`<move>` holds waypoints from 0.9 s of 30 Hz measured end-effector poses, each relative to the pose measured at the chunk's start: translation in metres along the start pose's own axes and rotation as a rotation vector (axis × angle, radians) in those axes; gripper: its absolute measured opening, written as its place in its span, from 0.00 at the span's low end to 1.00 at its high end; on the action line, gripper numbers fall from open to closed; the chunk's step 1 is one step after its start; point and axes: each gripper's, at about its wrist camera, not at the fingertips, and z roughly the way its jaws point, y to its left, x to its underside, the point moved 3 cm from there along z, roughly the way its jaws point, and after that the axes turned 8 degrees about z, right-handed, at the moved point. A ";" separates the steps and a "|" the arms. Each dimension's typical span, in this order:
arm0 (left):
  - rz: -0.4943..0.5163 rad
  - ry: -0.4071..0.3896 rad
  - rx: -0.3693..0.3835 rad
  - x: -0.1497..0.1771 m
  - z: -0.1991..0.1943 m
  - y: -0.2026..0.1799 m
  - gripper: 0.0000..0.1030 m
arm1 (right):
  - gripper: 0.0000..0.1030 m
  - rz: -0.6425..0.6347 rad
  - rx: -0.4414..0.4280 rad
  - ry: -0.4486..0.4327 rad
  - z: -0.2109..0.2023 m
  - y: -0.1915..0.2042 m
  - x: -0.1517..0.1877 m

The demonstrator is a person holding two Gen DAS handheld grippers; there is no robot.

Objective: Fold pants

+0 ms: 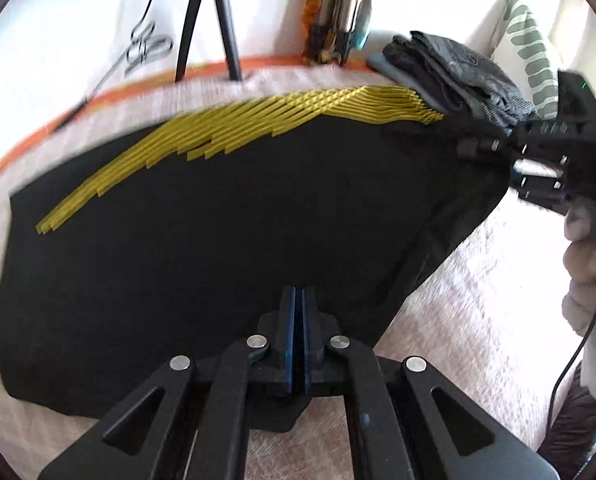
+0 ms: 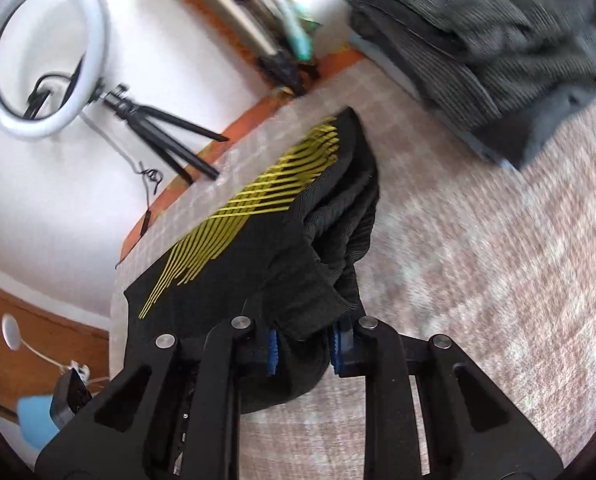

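Observation:
Black pants [image 1: 218, 240] with a yellow striped print [image 1: 234, 128] lie spread on a pinkish checked bed cover [image 1: 478, 280]. My left gripper [image 1: 298, 300] is shut on the near edge of the pants, blue pads pressed together. My right gripper [image 2: 304, 344] is shut on the ribbed waistband end [image 2: 330, 248], with bunched cloth between its blue pads [image 2: 273, 350]. The right gripper also shows in the left wrist view [image 1: 482, 146], at the pants' right corner. The pants and print show in the right wrist view [image 2: 226, 280].
A pile of folded dark grey clothes [image 1: 458, 76] [image 2: 490, 48] sits at the far right of the bed. A patterned pillow [image 1: 530, 52] lies behind it. A ring light on a tripod [image 2: 46, 52] stands on the white floor beyond the bed's orange edge [image 1: 98, 98].

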 end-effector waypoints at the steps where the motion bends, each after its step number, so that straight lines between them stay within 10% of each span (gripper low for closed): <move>1: -0.014 -0.018 0.016 0.002 -0.002 0.002 0.00 | 0.19 -0.030 0.001 -0.001 0.000 0.010 0.001; 10: -0.144 -0.123 -0.163 0.025 -0.056 0.061 0.00 | 0.18 -0.411 -0.023 0.038 0.016 0.154 0.043; 17: -0.416 -0.127 -0.197 0.088 -0.088 0.156 0.00 | 0.14 -0.750 -0.031 0.177 0.095 0.266 0.145; 22: -0.467 -0.106 -0.208 0.116 -0.099 0.183 0.00 | 0.13 -0.847 -0.074 0.352 0.153 0.293 0.215; 27: -0.481 -0.116 -0.231 0.137 -0.110 0.193 0.00 | 0.22 -0.821 -0.138 0.407 0.151 0.288 0.216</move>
